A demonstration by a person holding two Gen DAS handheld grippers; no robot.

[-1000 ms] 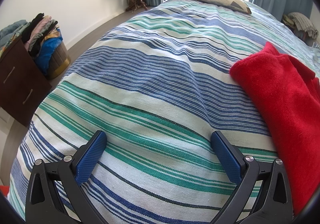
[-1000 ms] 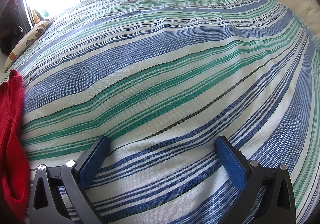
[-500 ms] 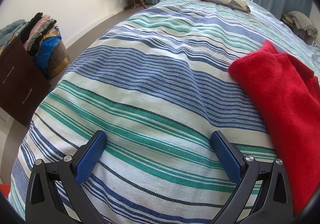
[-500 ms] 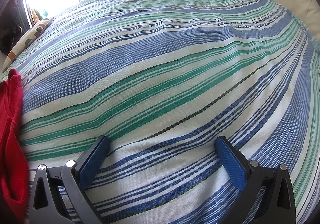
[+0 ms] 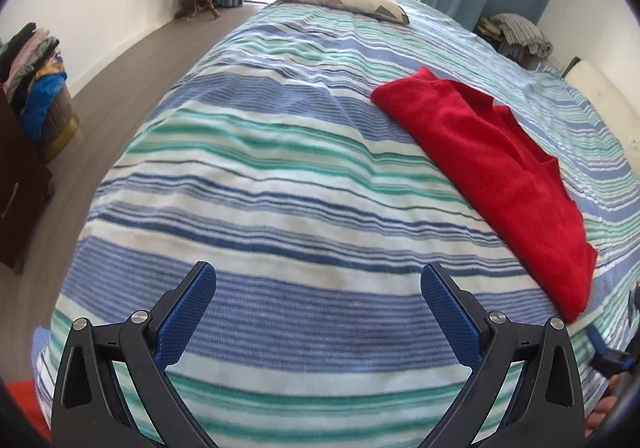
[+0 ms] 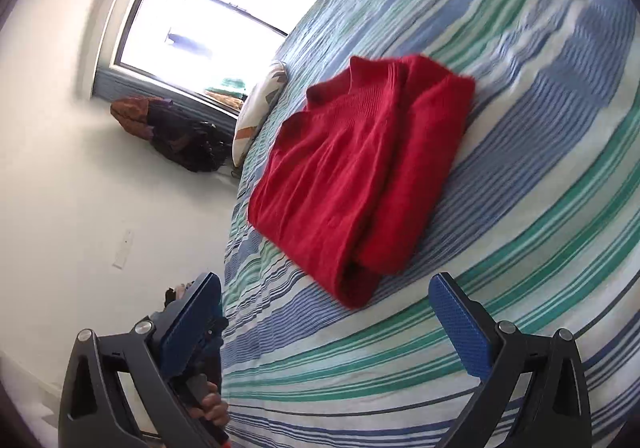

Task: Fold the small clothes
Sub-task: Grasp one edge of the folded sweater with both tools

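Both tongs stand apart and empty — the left tongs [image 5: 318, 310] have pulled back and up from the striped bed [image 5: 280, 208] since a moment ago, and the right tongs [image 6: 325, 322] have swung round from bare bedspread to face the red sweater [image 6: 360, 184]. The sweater lies folded in a compact stack near the bed's edge, well apart from both tongs, pillow [image 5: 344, 0] further off — likely this piece is done and the next comes from elsewhere.
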